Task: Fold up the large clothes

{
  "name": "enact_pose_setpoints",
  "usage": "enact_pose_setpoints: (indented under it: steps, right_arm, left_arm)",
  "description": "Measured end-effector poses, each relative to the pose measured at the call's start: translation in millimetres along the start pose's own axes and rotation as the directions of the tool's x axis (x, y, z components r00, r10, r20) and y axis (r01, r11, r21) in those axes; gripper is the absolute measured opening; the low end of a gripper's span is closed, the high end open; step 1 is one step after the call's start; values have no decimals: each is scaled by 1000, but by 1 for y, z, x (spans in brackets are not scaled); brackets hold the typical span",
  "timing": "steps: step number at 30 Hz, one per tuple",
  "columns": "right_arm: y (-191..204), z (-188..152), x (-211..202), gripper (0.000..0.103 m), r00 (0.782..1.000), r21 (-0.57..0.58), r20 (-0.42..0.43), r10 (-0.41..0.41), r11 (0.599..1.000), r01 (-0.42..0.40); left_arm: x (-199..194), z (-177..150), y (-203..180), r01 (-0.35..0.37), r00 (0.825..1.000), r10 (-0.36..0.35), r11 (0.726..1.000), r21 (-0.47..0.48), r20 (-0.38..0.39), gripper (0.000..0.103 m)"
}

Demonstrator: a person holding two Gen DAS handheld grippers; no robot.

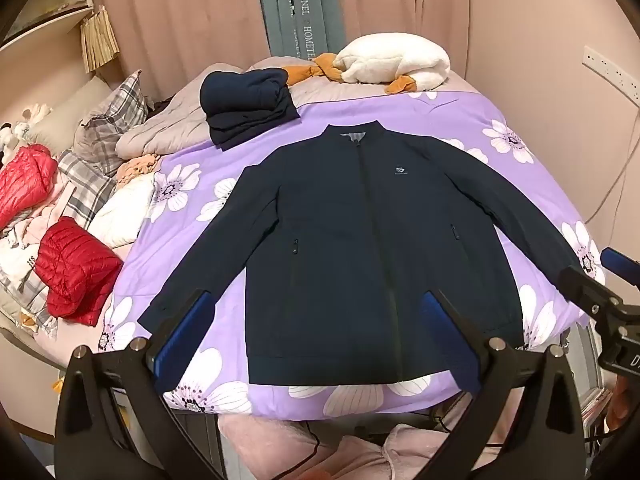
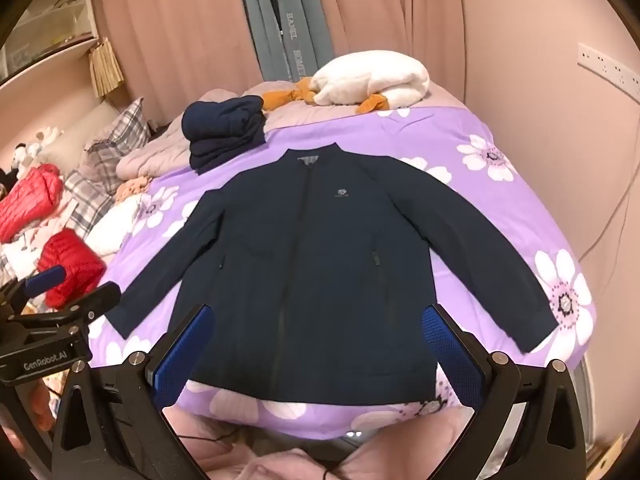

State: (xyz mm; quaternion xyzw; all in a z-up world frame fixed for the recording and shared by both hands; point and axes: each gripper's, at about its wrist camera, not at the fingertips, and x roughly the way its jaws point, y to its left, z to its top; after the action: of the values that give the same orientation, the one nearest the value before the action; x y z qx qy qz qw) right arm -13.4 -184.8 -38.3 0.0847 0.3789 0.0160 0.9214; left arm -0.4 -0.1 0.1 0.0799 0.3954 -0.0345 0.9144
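A dark navy zip jacket [image 1: 360, 232] lies flat, front up, on the purple flowered bedspread [image 1: 440, 120], sleeves spread to both sides; it also shows in the right wrist view [image 2: 320, 272]. My left gripper [image 1: 316, 304] is open and empty, held above the jacket's hem. My right gripper [image 2: 316, 316] is open and empty, also above the hem. The right gripper shows at the right edge of the left wrist view [image 1: 600, 280], near the jacket's right cuff. The left gripper shows at the left edge of the right wrist view [image 2: 68, 288].
A folded navy garment [image 1: 244, 104] lies beyond the collar. A white fleece bundle [image 1: 392, 60] with orange cloth lies at the far edge. Red puffer jackets [image 1: 76, 268], plaid pillows [image 1: 108, 128] and loose clothes lie at the left. Pink curtains [image 1: 180, 12] hang behind.
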Motion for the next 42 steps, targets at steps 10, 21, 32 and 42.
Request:
enact_pose_setpoints:
  steps: [10,21,32,42]
  right_arm:
    - [4,6,7,103,999,-1,-20,28,1000,-28]
    - [6,3,8,103,999,-28,-10,53,998,-54]
    - [8,4,12,103,997,-22,-8,76,997,-76]
    - [10,5,19,103,995,-19,-27,92,996,-92]
  left_arm:
    - [0,4,-3,-3,1000,3,1000,-3,13,103]
    - [-6,4,10,-1,1000,2,1000,-29,17,103]
    - [-4,1,17,-19,1000,19,999,-29,19,103]
    - [7,0,27,-13,1000,12,998,-66,-17,103]
